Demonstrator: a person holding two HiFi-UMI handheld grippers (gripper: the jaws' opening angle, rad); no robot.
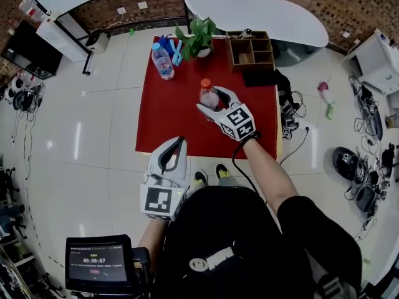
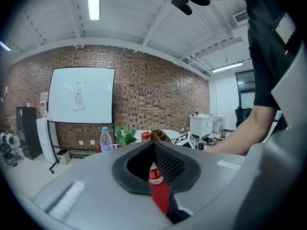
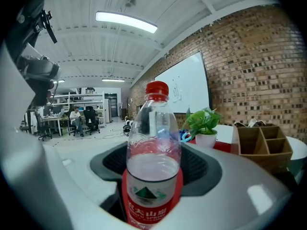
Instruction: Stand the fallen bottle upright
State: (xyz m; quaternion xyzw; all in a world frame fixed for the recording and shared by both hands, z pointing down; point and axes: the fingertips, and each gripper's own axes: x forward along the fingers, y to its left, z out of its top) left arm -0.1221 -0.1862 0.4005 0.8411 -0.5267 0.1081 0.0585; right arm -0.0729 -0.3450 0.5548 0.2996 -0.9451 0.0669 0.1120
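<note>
Bottle (image 1: 208,93), red-capped and clear, shows in the head view upright over the middle of the red tabletop (image 1: 168,120), between the jaws of the right gripper (image 1: 216,100). Whether its base rests on the cloth cannot be told from above. The left gripper (image 1: 180,141) hangs near the tabletop's front edge, well apart from the bottle, with its jaws closed tip to tip on nothing. A second bottle (image 1: 163,61) and a potted plant (image 1: 198,36) stand at the far edge.

In the left gripper view the closed jaws frame a gap, and the bottle's red label (image 2: 155,173) shows through it, farther off.

In the right gripper view the jaws hold the bottle at its red label band, low on the body. It looks about half full, so probably light with its weight low. The thin wall would likely dent under a hard squeeze and the plastic is smooth, so the label band seems the best hold.
</note>
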